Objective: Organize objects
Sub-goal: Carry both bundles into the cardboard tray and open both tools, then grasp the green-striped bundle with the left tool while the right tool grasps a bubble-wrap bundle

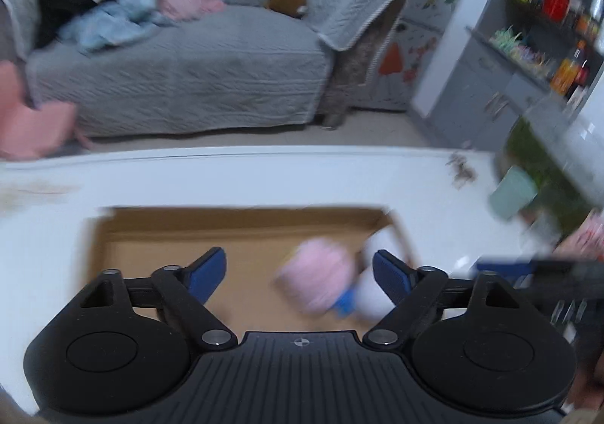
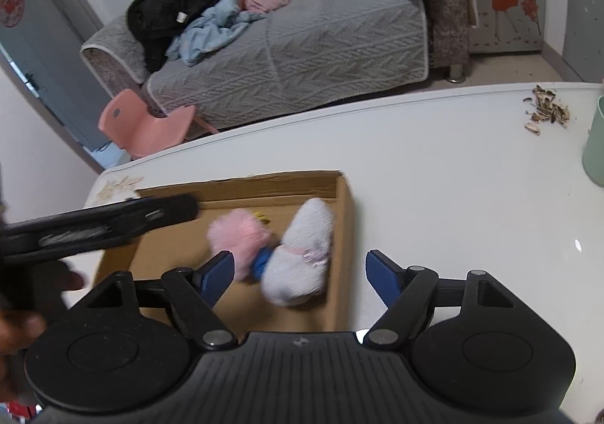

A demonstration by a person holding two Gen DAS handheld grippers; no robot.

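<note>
Nearest the lens, two sets of black linkages with blue pads. Left gripper [image 1: 299, 275] jaws spread wide, nothing pressed between the pads, hanging above the open cardboard box [image 1: 241, 220]. Right gripper [image 2: 298, 275] jaws likewise well apart, clamping nothing, one pad over the box floor and the other beyond the box's right wall, over the white worktop [image 2: 434, 167]. Inside the box, toward its right side: a fluffy pink plush [image 2: 238, 235] lying against a white sock-like bundle [image 2: 302, 254] with a small pink bow, a blue piece [image 2: 262, 261] wedged between the two, a scrap of yellow just behind the plush. Same trio blurred in the left view: pink plush [image 1: 317, 276], blue piece [image 1: 343, 301], white bundle [image 1: 373, 273] against the box's right wall. Left gripper also seen side-on from the right view, a dark blurred bar [image 2: 98, 227] over the box's left edge, fingers of a hand [image 2: 22, 326] below it. Farther out on the worktop, a scatter of seed husks [image 2: 545, 110] and a pale green cup [image 2: 594, 144] near the right edge. Beyond, a grey covered sofa [image 2: 321, 46] heaped with black, blue and pink clothes, a pink chair [image 2: 147, 125] beside it.
</note>
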